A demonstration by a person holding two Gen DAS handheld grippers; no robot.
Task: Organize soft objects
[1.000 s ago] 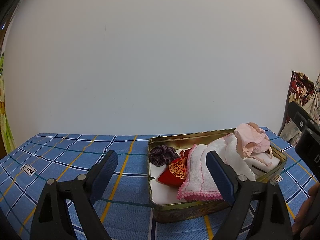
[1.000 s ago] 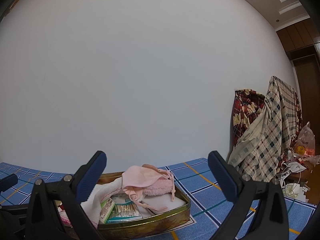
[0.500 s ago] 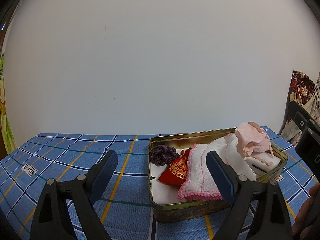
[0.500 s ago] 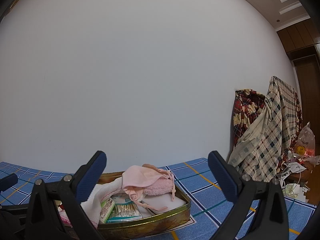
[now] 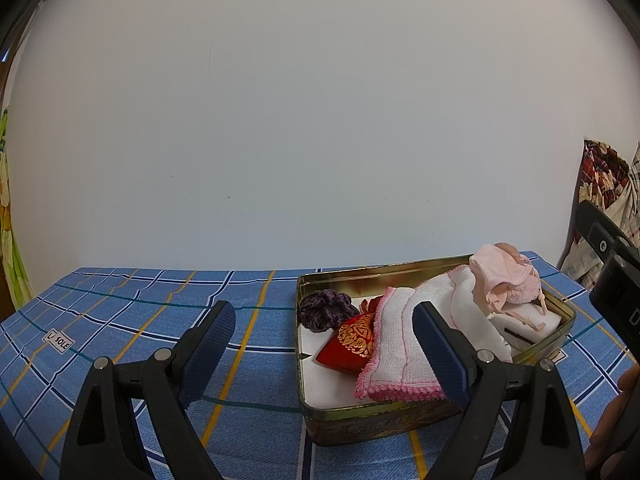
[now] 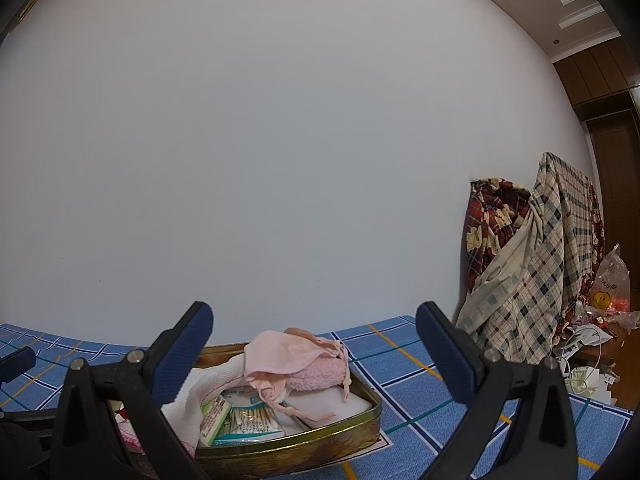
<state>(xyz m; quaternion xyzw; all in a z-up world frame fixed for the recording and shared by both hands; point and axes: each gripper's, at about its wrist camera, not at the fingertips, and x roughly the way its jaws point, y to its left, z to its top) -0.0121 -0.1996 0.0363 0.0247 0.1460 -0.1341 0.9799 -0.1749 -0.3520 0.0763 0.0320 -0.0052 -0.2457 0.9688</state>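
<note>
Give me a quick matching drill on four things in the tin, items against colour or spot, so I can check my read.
Items:
1. scrunchie
2. embroidered pouch
3. gauze cloth
4. drawstring bag

Descriptions:
A. white with pink edging
B. pale pink, on top of the pile at the tin's far end
C. dark purple, in a back corner
D. red with gold pattern

Pairs: 1-C, 2-D, 3-A, 4-B

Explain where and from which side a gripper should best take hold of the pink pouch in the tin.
Probably grip the pink pouch by its raised upper fold, coming from above. It sits on top at one end of the tin, higher than the rim, so nothing covers it; its cords dangle loose and would likely slip.
</note>
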